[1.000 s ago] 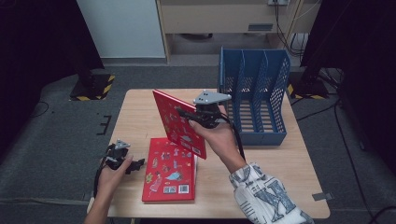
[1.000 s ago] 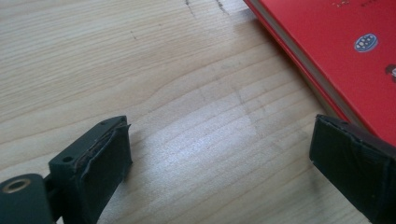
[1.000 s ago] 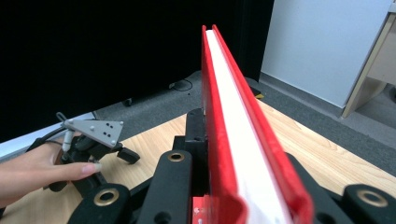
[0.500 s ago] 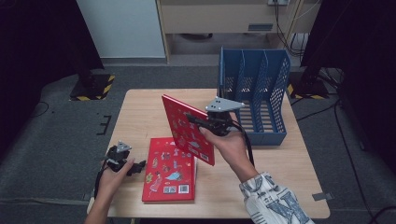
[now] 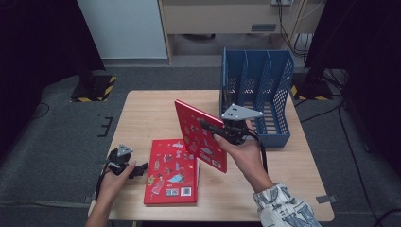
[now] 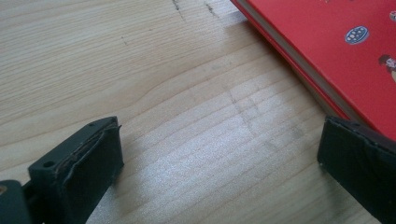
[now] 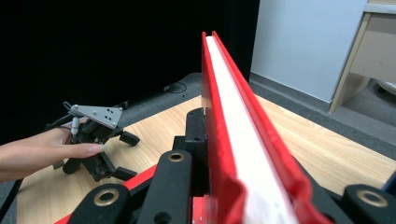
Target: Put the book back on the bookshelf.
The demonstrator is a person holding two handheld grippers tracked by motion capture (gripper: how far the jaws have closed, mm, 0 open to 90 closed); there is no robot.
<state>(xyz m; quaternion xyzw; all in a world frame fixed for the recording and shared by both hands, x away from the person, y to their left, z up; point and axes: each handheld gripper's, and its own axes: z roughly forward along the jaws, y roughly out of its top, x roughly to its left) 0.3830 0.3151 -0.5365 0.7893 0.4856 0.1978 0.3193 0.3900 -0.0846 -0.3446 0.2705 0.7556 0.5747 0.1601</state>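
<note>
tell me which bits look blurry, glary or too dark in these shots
Right gripper view: the held red book blurs badly near the lens, and the backdrop at left is black. Left gripper view: soft glare on the wooden table. High view: evenly lit tabletop, dark corners.

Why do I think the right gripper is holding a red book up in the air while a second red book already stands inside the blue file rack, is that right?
Not quite. The right gripper does hold a red book up, but the second red book lies flat on the wooden table, beside the left gripper. The blue file rack holds no book. The high view shows this.
</note>
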